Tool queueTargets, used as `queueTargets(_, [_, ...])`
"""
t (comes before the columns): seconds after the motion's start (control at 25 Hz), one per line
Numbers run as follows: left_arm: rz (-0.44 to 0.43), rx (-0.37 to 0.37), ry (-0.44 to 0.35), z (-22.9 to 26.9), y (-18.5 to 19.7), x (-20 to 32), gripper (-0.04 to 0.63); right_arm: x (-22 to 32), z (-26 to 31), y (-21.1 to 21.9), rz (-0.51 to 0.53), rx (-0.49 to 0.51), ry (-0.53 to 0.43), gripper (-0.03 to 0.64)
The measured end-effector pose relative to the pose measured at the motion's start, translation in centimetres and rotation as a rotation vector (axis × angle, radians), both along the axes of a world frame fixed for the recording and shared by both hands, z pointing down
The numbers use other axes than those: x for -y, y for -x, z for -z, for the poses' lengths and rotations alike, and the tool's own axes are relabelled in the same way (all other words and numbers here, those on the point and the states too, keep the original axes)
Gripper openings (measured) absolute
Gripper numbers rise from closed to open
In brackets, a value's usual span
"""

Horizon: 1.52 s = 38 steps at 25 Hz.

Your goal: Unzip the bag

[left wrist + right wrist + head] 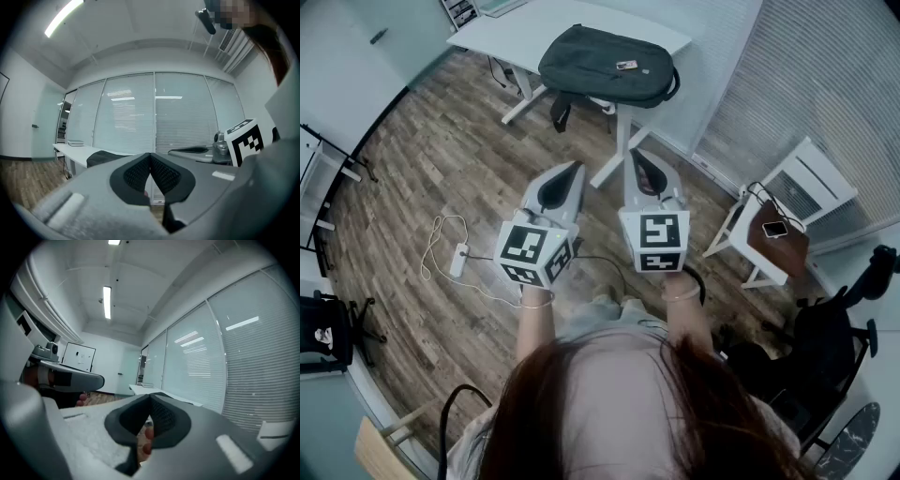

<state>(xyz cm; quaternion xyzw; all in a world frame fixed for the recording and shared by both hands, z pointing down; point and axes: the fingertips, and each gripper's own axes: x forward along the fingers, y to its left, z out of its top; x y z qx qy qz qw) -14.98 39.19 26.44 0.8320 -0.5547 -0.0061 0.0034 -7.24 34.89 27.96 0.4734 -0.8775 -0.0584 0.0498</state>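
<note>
The brown wood-plank floor (431,178) spreads beneath a long white bench (511,37) beside the window blinds. The dark grey fabric backpack (600,64) lies flat on the bench's near end, a strap hanging over the edge. The left gripper (575,169) and right gripper (639,156) are held level, side by side, well short of the backpack. Both pairs of jaws are pressed together with nothing between them.

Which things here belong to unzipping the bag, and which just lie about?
For the job: dark bag on the white table; left gripper and right gripper, both shut, empty.
Lying about: phone on side table; power strip on floor.
</note>
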Motion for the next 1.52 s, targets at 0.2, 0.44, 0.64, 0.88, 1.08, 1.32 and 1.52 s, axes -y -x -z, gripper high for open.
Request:
queueTargets(0.2, [-0.015, -0.003, -0.005, -0.4, 3.1, 0.8, 0.009, 0.5, -0.7, 2.7, -0.021, 0.008, -0.002, 0.003])
queueTargets(0.44, [-0.054, -0.019, -0.004, -0.5, 5.5, 1.9, 0.009, 1.1, -0.4, 4.8, -0.053, 0.011, -0.006, 0.003])
queueTargets(0.64, [-0.091, -0.023, 0.008, -1.2, 5.7, 3.8, 0.009, 2.4, -1.0, 5.8, -0.055, -0.009, 0.008, 0.003])
queueTargets(0.88, [-0.125, -0.017, 0.028, -2.2, 5.1, 6.7, 0.009, 5.2, -2.6, 6.1, -0.069, -0.055, 0.047, 0.005])
queueTargets(1.08, [-0.133, -0.011, 0.025, -2.8, 4.9, 9.6, 0.009, 8.0, -3.8, 6.4, -0.07, -0.066, 0.066, 0.005])
queueTargets(1.32, [-0.123, 0.001, 0.021, -3.7, 4.7, 13.4, 0.009, 11.5, -5.1, 6.4, -0.082, -0.067, 0.082, 0.005])
queueTargets(1.52, [-0.115, -0.011, 0.026, -4.5, 4.2, 17.1, 0.009, 14.9, -6.5, 6.0, -0.078, -0.086, 0.108, 0.018])
